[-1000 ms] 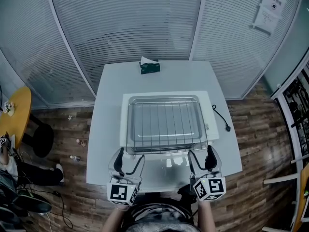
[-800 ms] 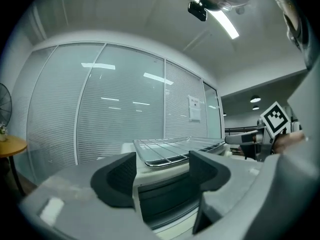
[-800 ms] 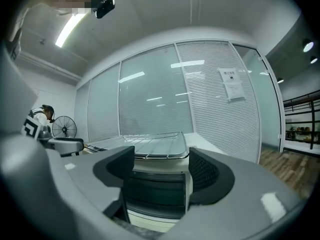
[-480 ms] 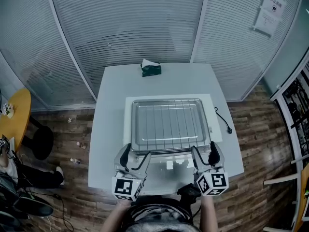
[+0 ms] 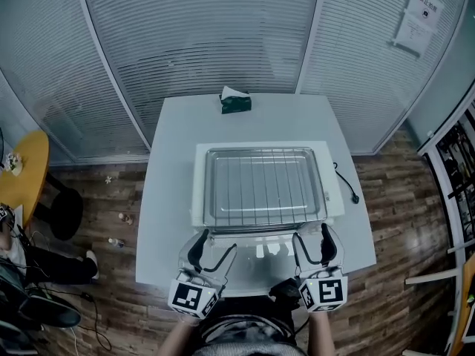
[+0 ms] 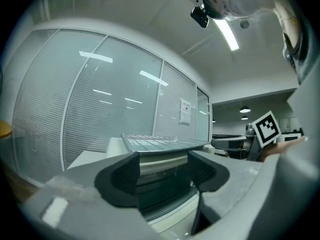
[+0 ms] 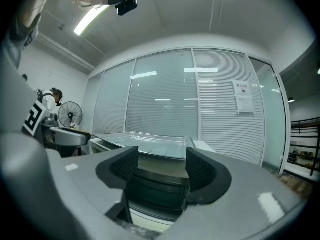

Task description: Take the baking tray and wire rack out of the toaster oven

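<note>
We've got left gripper [image 5: 213, 245] and right gripper [image 5: 312, 238] just short of baking tray [image 5: 209, 191], jaws open, empty.
Right jaws just narrowed; tissue box [image 5: 236, 102] behind, cable [image 5: 344, 182] to the right on bench [image 5: 171, 199].

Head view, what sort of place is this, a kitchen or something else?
Probably an office or lab room, not a kitchen: ribbed glass partition walls, a paper notice posted on one, and a toaster oven on a plain white table.

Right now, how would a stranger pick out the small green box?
Find the white table before the glass wall. At its far edge, behind the toaster oven, stands the green box. It alone is dark green, with something white on top.
</note>
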A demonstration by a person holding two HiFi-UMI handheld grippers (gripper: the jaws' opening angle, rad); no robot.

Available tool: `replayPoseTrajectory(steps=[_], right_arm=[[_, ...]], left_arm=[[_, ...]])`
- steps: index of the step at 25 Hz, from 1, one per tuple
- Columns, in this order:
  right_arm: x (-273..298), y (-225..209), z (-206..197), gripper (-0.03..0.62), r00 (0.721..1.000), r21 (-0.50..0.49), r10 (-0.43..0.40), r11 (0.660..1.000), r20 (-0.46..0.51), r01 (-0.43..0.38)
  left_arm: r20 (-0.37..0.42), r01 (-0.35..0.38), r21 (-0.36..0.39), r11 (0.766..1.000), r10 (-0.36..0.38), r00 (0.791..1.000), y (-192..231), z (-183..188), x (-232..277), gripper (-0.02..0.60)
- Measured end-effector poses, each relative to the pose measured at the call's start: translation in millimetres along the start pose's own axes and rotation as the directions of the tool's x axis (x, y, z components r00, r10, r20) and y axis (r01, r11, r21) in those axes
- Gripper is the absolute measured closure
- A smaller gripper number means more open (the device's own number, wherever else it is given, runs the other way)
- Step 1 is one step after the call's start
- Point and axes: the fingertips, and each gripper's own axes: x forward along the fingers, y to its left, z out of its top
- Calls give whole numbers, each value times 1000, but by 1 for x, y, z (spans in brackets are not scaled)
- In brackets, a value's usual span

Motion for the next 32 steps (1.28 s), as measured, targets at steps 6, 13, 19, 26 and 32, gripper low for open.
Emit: replayPoseTrajectory(steps=[6,13,19,26,32], right_arm=[[-11,35,-25,403,985,36,157,987,-67,-155],[-26,72,-13,532,943,-59,325,942,-76,-329],[-36,81,21,595,929,-142,367,919,-40,-369],[-43,80,50,595,917,-97,398,914,19,-395],[-52,80,58,595,911,-77,410,910,33,-407]], left_arm=[[-52,34,-11,999,-35,998,-45,-21,-2,462],[-33,24,-13,1000,-24,999,-82,-4,2,578],[6,21,-9,1000,-21,1000,-102,27,5,578],[64,32,28,999,-33,997,-121,59,6,578],[69,17,5,1000,-17,997,-129,66,0,578]])
